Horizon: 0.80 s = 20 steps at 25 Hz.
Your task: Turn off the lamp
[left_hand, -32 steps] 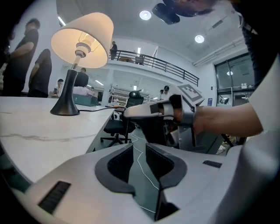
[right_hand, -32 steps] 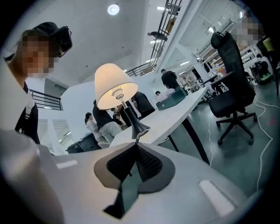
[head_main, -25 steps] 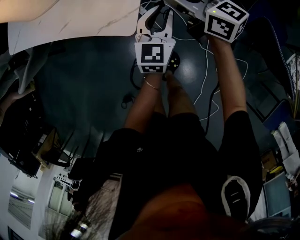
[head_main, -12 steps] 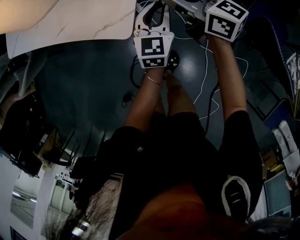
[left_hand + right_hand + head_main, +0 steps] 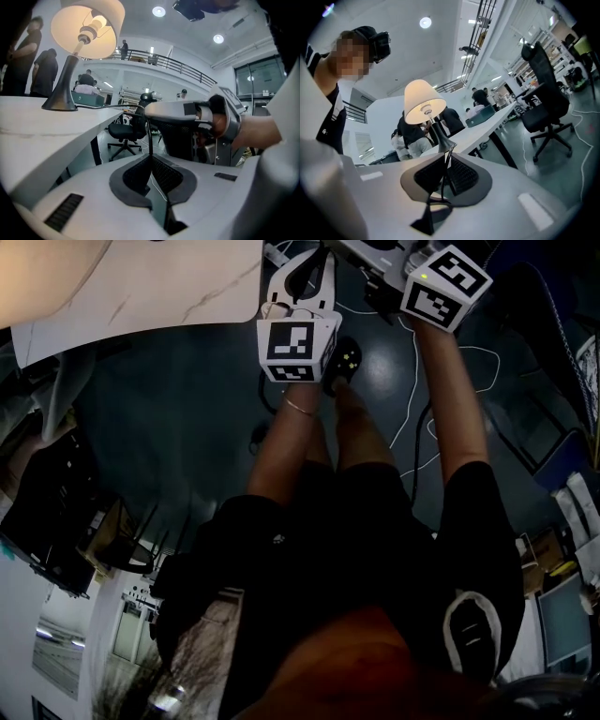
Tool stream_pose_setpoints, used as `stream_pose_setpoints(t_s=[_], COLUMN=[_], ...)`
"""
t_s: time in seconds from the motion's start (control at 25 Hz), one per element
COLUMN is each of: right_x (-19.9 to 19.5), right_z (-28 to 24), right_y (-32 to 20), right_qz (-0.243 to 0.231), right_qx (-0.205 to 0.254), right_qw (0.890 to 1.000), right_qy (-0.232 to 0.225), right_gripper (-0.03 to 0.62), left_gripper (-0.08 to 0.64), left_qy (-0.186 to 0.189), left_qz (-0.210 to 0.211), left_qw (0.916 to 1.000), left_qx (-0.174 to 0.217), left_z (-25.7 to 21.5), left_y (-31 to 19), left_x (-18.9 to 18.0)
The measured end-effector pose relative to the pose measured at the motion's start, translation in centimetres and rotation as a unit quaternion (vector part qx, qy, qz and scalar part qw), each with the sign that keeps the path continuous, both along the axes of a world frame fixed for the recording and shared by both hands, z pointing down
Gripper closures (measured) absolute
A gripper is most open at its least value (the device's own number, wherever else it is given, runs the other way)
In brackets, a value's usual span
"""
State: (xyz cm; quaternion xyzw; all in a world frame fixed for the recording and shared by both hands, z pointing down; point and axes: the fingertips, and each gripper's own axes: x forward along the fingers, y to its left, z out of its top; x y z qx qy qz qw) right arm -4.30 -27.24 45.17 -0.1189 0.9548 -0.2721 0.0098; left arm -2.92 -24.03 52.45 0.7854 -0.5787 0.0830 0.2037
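jaws of left gripper [image 5: 150, 157] are pinching the cord [image 5: 149, 133] tight; right gripper [image 5: 444, 161] jaws have just been opening a crack, cord running loose between — lamp [image 5: 86, 23] is glowing on the bench [image 5: 28, 131]. risk — tug on cord tipping it.

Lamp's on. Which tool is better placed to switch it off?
Probably right: the right tool has the lamp cord between its jaws, which have just been opening. The left tool is shut on the cord, holding it.
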Motion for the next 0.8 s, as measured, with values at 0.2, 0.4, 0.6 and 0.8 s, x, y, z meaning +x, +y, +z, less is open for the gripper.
stream_pose_setpoints(t_s=[0.2, 0.4, 0.6, 0.8], right_x=[3.0, 5.7, 6.2, 4.8], right_z=[1.2, 2.9, 5.6, 6.9], right_y=[-1.2, 1.1, 3.3, 5.8], right_qz=[0.100, 0.113, 0.125, 0.142], right_qx=[0.000, 0.010, -0.004, -0.009], right_qw=[0.995, 0.993, 0.991, 0.989], right_qy=[0.010, 0.020, 0.047, 0.045], right_gripper=[0.574, 0.574, 0.572, 0.553], left_gripper=[0.541, 0.540, 0.541, 0.541], left_qy=[0.029, 0.050, 0.060, 0.068], left_qz=[0.019, 0.034, 0.042, 0.047], left_qw=[0.9993, 0.9977, 0.9963, 0.9952], left_qx=[0.010, 0.032, 0.044, 0.053], left_z=[-1.1, -2.7, -4.4, -5.7], left_y=[0.6, 1.7, 2.0, 2.7], left_x=[0.1, 0.1, 0.3, -0.2])
